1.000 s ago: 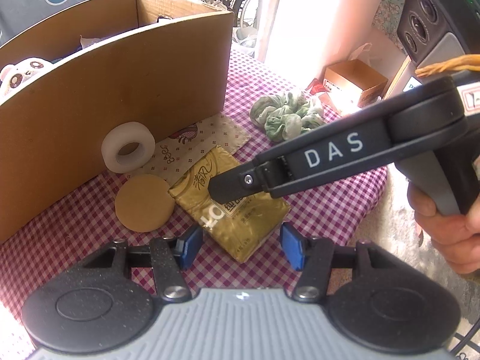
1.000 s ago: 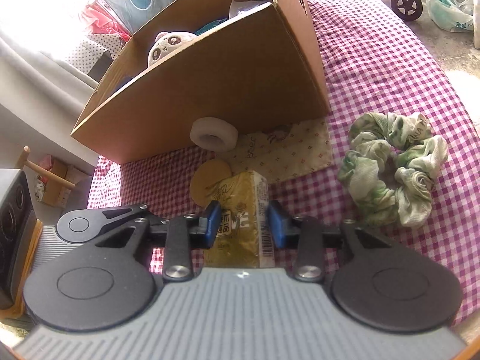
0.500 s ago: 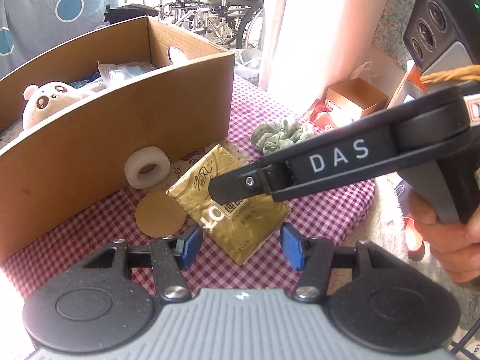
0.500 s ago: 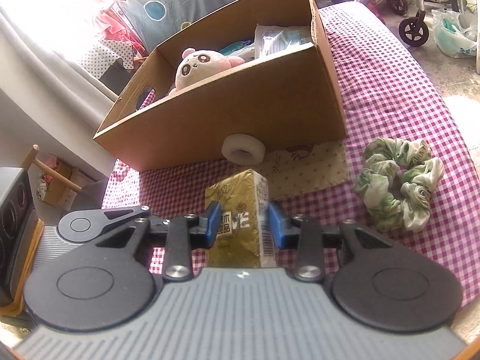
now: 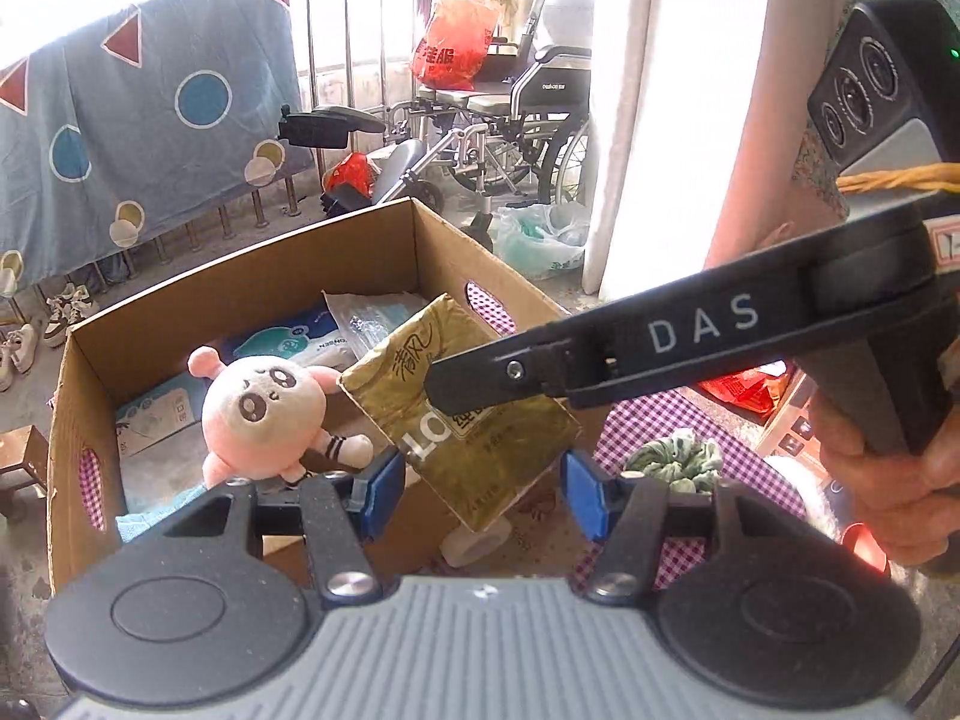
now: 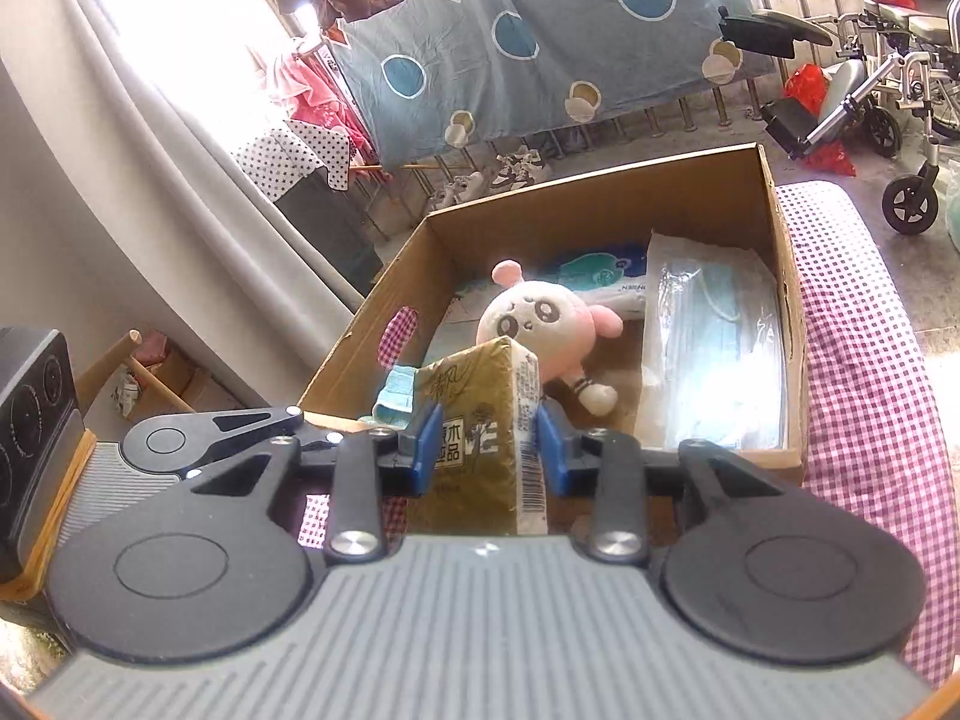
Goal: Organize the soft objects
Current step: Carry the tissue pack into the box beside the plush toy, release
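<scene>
My right gripper [image 6: 487,444] is shut on a gold tissue pack [image 6: 480,420] and holds it in the air just above the near wall of an open cardboard box [image 6: 600,198]. In the left wrist view that pack [image 5: 468,420] hangs tilted under the right gripper's black finger [image 5: 540,369]. My left gripper [image 5: 480,495] is open, and its blue pads stand apart from the pack on either side. Inside the box lie a pink plush toy [image 5: 264,402], a bag of blue masks [image 6: 714,348] and a wipes pack [image 5: 288,342].
A green scrunchie [image 5: 678,459] and a white tape roll [image 5: 474,540] lie on the purple checked cloth [image 6: 864,360] in front of the box. A person's hand [image 5: 888,480] grips the right handle. A wheelchair [image 5: 510,114] and a hanging blue sheet [image 6: 540,30] stand behind.
Both grippers have risen. The gold pack has gone up off the cloth to the height of the box's rim, and the inside of the box has come into view.
</scene>
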Tool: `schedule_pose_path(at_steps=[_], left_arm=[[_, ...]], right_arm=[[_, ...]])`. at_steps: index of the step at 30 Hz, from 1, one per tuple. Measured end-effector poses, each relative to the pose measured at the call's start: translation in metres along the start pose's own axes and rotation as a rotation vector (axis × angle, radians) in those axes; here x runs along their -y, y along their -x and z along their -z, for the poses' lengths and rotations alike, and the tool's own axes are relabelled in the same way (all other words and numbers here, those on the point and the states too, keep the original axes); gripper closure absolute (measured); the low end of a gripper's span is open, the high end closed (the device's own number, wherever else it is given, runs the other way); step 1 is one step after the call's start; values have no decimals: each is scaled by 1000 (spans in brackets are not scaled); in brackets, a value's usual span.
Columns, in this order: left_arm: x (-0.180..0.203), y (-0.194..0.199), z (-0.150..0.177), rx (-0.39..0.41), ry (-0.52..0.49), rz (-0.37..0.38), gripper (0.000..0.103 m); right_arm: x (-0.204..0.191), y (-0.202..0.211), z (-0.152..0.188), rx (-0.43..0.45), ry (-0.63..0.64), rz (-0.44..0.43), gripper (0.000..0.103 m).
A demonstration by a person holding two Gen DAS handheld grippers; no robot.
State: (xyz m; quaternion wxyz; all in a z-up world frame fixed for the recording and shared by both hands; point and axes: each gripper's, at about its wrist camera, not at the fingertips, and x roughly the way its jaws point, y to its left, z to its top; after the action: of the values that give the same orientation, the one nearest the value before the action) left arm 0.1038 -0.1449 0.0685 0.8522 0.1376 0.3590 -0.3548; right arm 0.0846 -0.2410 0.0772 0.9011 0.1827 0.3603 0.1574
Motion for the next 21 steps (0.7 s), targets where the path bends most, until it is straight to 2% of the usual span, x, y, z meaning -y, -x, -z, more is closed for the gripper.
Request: schedule_pose_path(at_steps=[3, 5, 10, 15, 21], left_arm=[[-18, -21, -26, -39, 2, 3, 45], [-32, -48, -44, -92, 12, 13, 45], [-61, -109, -70, -227, 53, 40, 45], [-80, -173, -78, -358, 70, 39, 45], [-83, -207, -71, -464, 53, 10, 42]], right_arm=[[11, -23, -34, -33, -26, 3, 69], [26, -46, -56, -72, -49, 17, 69], [65, -103, -86, -170, -104, 65, 69], [106, -155, -93, -275, -177, 83, 69], [126, -202, -88, -393, -233, 85, 65]])
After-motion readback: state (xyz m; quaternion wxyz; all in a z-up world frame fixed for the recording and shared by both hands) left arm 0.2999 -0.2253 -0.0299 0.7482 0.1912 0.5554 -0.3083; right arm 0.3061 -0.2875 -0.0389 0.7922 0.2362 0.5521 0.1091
